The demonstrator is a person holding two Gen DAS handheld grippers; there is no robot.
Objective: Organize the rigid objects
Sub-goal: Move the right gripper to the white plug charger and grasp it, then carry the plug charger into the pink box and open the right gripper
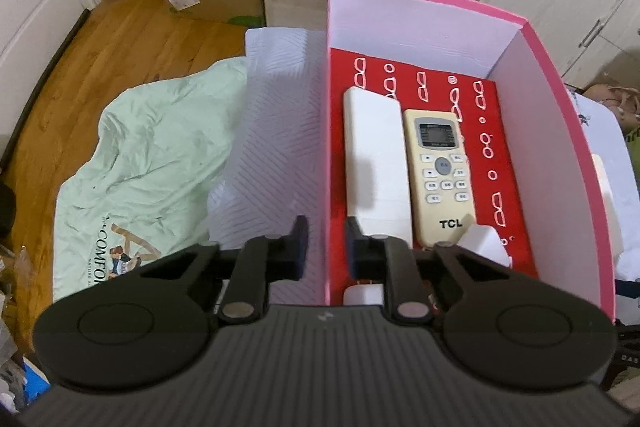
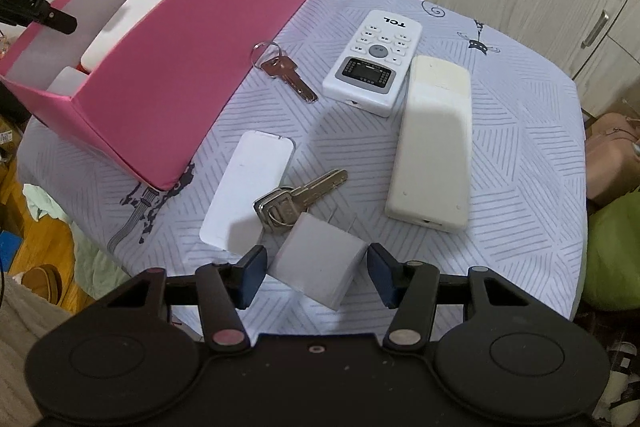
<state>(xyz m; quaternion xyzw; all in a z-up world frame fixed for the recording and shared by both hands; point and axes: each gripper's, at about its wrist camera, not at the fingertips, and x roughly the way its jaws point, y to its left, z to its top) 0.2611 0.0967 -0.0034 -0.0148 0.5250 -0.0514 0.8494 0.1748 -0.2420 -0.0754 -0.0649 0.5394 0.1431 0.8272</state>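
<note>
right gripper (image 2: 316, 273): jaws part open, straddling the white adapter block (image 2: 320, 267), pads not visibly pressing; silver keys (image 2: 296, 197) at 12 o'clock, white remotes (image 2: 374, 63) beyond at 1 o'clock, pink box (image 2: 168, 79) at 10 o'clock; left gripper (image 1: 326, 247) pinches the box wall nearly shut, steadying it; step in hand: picking the block; next, probably close, lift, carry to the box.

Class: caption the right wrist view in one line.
Right gripper straddles a white charger cube beside keys, remotes, pink box.
</note>
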